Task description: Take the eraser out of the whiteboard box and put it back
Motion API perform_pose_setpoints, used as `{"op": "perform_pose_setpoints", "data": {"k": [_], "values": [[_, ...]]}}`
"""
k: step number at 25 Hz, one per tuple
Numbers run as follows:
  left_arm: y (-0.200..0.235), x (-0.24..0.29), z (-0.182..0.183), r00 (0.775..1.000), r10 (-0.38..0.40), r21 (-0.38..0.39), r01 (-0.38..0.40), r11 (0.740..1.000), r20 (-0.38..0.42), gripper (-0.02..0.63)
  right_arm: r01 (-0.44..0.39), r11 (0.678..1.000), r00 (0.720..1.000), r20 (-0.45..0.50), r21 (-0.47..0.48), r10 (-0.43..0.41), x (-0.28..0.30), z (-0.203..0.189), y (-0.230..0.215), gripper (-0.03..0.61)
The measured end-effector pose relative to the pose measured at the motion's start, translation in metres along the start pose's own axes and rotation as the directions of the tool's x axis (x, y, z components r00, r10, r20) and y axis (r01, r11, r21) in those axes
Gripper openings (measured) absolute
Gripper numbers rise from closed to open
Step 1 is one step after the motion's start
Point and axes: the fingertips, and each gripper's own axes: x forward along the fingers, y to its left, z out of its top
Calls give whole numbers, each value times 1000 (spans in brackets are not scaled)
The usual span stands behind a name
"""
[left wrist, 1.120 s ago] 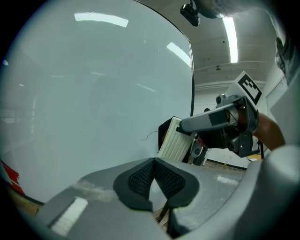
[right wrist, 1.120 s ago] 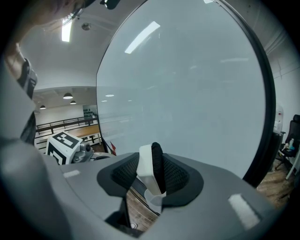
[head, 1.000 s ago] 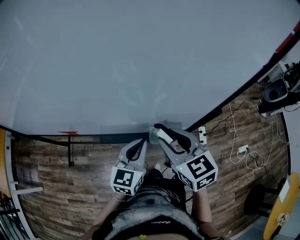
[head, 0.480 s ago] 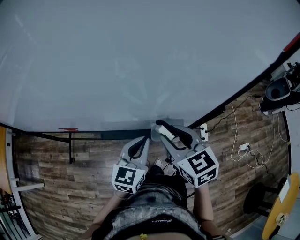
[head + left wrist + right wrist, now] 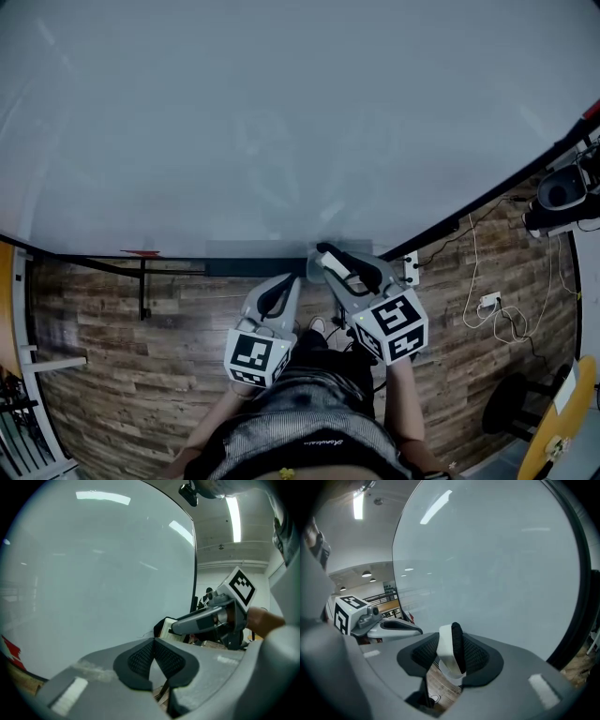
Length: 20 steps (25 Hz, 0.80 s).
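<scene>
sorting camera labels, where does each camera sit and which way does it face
Head view: on the person's head, looking steeply down at the whiteboard and floor; shows the shirt, the left gripper and the right gripper.
Left gripper view: on the left gripper, facing the whiteboard; shows its own jaws, closed and empty.
Right gripper view: on the right gripper, facing the whiteboard; shows its own jaws clamped on the eraser.
Shared: each gripper view catches the other gripper, and all three see the whiteboard.

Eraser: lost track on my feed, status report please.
Right gripper shut on eraser, at whiteboard's lower edge. Left gripper shut, empty. No obstruction visible.
</scene>
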Motion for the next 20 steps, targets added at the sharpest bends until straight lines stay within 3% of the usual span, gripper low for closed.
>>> {"op": "perform_pose_setpoints", "data": {"k": [20], "values": [[22, -11, -4, 997, 73, -11, -73, 997, 29, 2, -28, 1000, 993, -113, -10, 26, 45, -51, -3, 158]]}}
